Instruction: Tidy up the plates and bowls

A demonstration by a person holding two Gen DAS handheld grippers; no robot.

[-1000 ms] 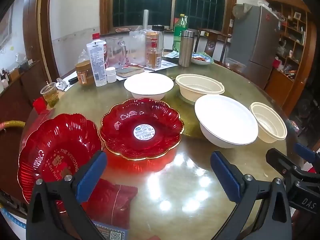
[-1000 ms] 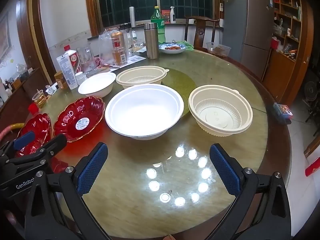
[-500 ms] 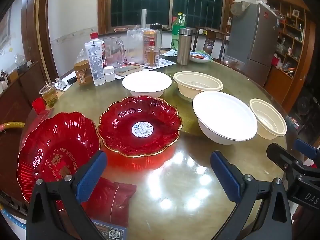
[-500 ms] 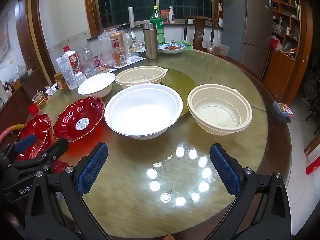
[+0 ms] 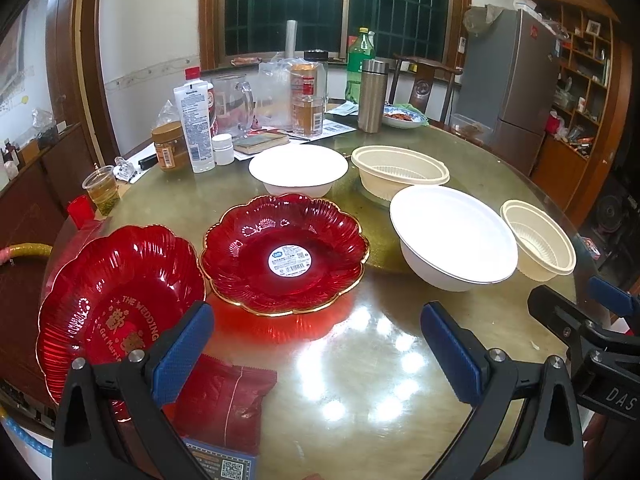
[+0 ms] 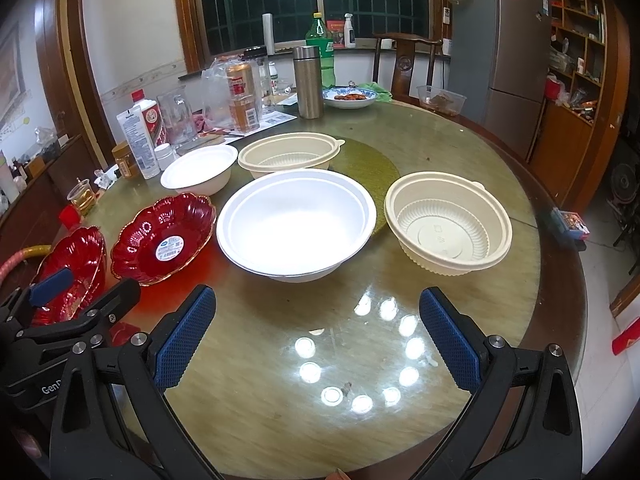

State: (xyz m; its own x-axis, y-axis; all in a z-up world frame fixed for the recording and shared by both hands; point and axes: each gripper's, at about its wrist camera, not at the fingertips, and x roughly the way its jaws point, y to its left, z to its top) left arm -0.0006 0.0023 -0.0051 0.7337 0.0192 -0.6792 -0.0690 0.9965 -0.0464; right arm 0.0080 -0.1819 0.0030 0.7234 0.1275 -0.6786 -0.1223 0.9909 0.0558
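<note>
Left wrist view: the left gripper (image 5: 316, 344) is seen spread wide and empty above the glass-topped round table (image 5: 360, 380), and in the right wrist view the right gripper (image 6: 316, 336) is likewise spread wide with nothing between its blue pads.

Two red scalloped plates lie at 9 to 11 o'clock of the left gripper: the labelled red plate (image 5: 284, 252), gold-rimmed, and just beside it at the table edge the wedding plate (image 5: 116, 300). The large white bowl (image 6: 296, 220) sits at 12 o'clock of the right gripper, the ribbed cream bowl (image 6: 448, 228) at 1 o'clock, with a small white bowl (image 6: 200, 168) and a second cream bowl (image 6: 288, 152) farther back.

The red plates are judged to be glossy moulded plastic: light, stiff, slippery, best pinched across the fluted rim. The white bowls look like thin disposable ware, very light and easily dented, so a gentle grip on the rim is advised. The cream bowls appear to be thin plastic with a rolled lip that would be the natural hold.

"THE WEDDING" and "Get Marr…" can be read on the near plate. A round barcode sticker sits in the other plate, its print too small to read. "DAS" and "GenR…" are marked on the gripper bodies.
</note>
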